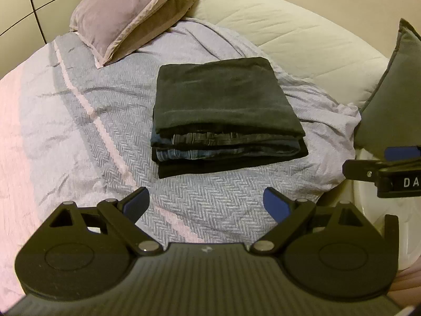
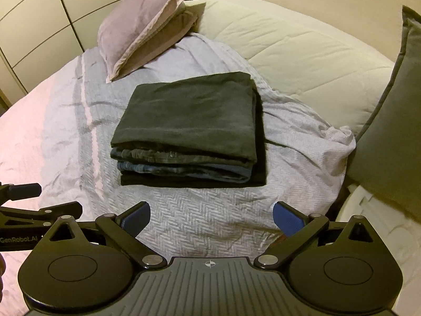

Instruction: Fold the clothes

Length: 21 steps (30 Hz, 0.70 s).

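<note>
Folded stack on the bed, both of your grippers empty and spread wide.

Left wrist view: your left gripper [image 1: 206,205] hangs with jaws apart above the herringbone bedspread [image 1: 86,121], the stack of folded clothes [image 1: 223,115] just ahead, dark top layer over jeans; pink pillow [image 1: 123,18] beyond. Right wrist view: your right gripper [image 2: 211,220] is spread too, holding nothing, the stack ahead at centre, grey cushion [image 2: 394,121] at right.

The left hand-held gripper [image 1: 206,204] and right hand-held gripper [image 2: 211,217] hang side by side, jaws wide apart, empty.
</note>
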{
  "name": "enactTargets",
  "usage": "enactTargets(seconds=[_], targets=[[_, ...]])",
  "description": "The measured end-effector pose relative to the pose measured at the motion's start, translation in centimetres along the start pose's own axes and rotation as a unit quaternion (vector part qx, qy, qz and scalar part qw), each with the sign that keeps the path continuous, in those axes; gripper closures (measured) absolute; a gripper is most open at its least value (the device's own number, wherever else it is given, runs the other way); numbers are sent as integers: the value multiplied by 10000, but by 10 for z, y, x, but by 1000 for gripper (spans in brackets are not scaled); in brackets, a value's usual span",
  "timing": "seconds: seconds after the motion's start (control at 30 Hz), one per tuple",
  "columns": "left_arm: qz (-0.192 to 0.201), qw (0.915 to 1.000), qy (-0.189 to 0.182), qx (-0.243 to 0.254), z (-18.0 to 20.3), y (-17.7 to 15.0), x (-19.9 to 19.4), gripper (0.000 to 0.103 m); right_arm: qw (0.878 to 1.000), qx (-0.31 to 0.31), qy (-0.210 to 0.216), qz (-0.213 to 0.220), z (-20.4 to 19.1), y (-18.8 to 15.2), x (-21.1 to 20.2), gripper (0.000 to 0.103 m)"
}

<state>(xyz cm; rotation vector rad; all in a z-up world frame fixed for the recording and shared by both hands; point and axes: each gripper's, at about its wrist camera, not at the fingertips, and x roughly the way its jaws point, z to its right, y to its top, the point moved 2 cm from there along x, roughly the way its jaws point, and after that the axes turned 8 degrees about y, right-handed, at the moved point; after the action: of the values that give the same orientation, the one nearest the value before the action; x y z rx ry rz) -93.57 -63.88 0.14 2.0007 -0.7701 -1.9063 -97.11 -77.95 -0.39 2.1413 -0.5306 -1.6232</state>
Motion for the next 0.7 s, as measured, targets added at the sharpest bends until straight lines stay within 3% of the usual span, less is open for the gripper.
enactTargets(seconds=[0.7], targets=[[-105,9999,131,6,4,-2,2,11,9998,-84,135,-96,-2,-2,8,1]])
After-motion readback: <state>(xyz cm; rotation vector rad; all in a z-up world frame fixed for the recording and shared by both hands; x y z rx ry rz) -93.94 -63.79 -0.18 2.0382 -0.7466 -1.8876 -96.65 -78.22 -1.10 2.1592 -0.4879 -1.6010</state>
